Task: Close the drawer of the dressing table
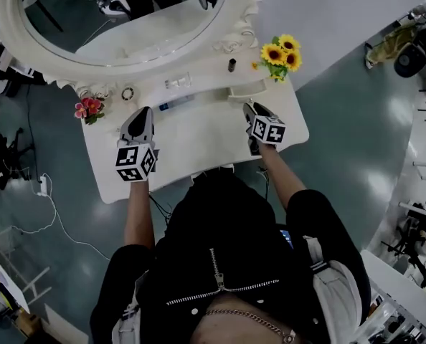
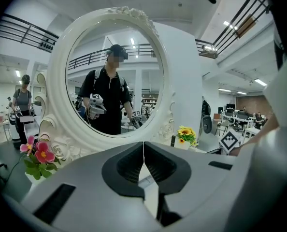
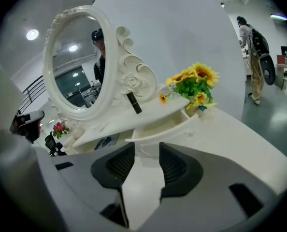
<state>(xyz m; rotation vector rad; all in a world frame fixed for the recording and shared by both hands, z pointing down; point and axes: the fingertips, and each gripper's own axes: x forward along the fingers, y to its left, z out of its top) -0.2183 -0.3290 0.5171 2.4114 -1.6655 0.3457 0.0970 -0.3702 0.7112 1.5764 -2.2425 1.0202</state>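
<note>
**Drawer close: approach stage, no contact yet**

Step in hand: getting the right tongs (image 3: 142,151) to the drawer (image 3: 165,125). The drawer stands pulled out toward the person and its hollow shows from above, so the closing push looks not yet begun.

Where the drawer is: a small white drawer under the raised shelf at the back right of the table (image 1: 199,145). It sits just below and left of the sunflowers (image 1: 281,54), to the right of the mirror (image 1: 5,27).

Tongs:
- Right tongs: released, jaws apart, nothing between the pads. They point at the drawer. In the right gripper view the drawer front sits just beyond the tips, roughly centred over the gap, with a strip of bare tabletop between. In the head view the tips sit near the drawer's front edge but apart from it.
- Left tongs (image 2: 143,153): clenched, tips meeting, nothing held. They hang over the left half of the table, well apart from the drawer, aimed at the mirror. They look idle for this task.

Next move (judgement):
- Carry the right tongs forward and a little up until the tips meet the drawer front.
- Push straight back, along the line the drawer slides on, until the front is flush with the shelf face.
- Contact near the middle of the front should keep it from skewing in its slot.
- Pushing needs no grip, and shutting the jaws first would give one blunt tip.
- Whether the front carries a knob I cannot tell.

Risk: the sunflowers stand near the drawer's right end, so a drift to the right could brush them.
</note>
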